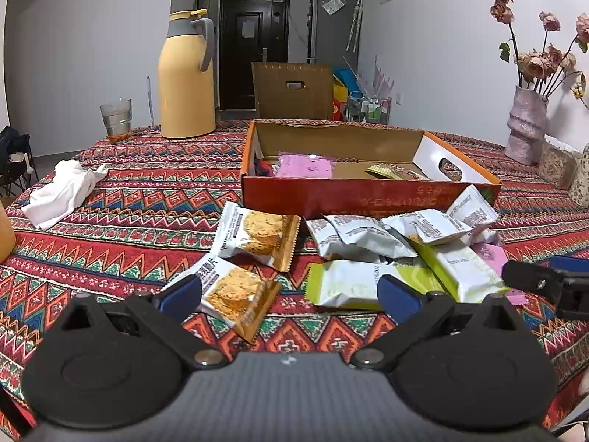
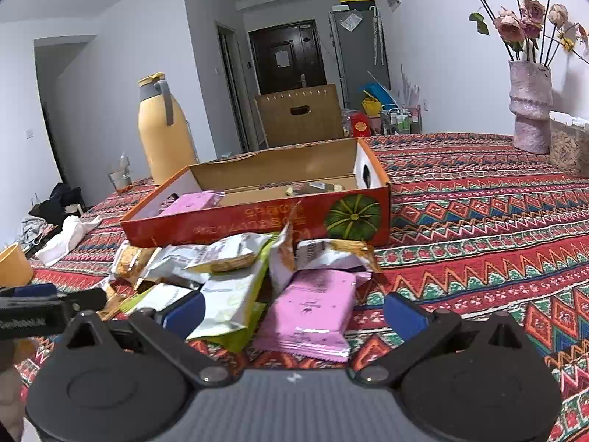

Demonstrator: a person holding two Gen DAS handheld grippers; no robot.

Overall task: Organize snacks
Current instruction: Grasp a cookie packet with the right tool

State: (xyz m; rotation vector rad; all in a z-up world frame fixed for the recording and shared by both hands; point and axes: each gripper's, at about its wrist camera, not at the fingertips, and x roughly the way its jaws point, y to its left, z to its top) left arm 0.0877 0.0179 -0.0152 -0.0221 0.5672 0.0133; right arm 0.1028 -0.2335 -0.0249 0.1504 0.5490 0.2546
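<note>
An open orange cardboard box (image 1: pixel 368 195) (image 2: pixel 257 221) sits on the patterned tablecloth with a pink packet (image 1: pixel 305 165) and a few other snacks inside. Loose snack packets lie in front of it. My left gripper (image 1: pixel 287 294) is open, its fingers spread on either side of a biscuit packet (image 1: pixel 235 294); a second biscuit packet (image 1: pixel 257 239) and a green-and-white packet (image 1: pixel 353 283) lie close by. My right gripper (image 2: pixel 292 313) is open just above a pink packet (image 2: pixel 309 313), with a green-white packet (image 2: pixel 228 302) at its left finger.
A yellow thermos (image 1: pixel 186 73) and a glass (image 1: pixel 116 119) stand at the back left, with a white cloth (image 1: pixel 62 191) near them. A pink vase of dried flowers (image 1: pixel 524 125) (image 2: pixel 530 107) and a container (image 2: pixel 568 147) stand at the right. A brown carton (image 1: pixel 294 90) is behind the table.
</note>
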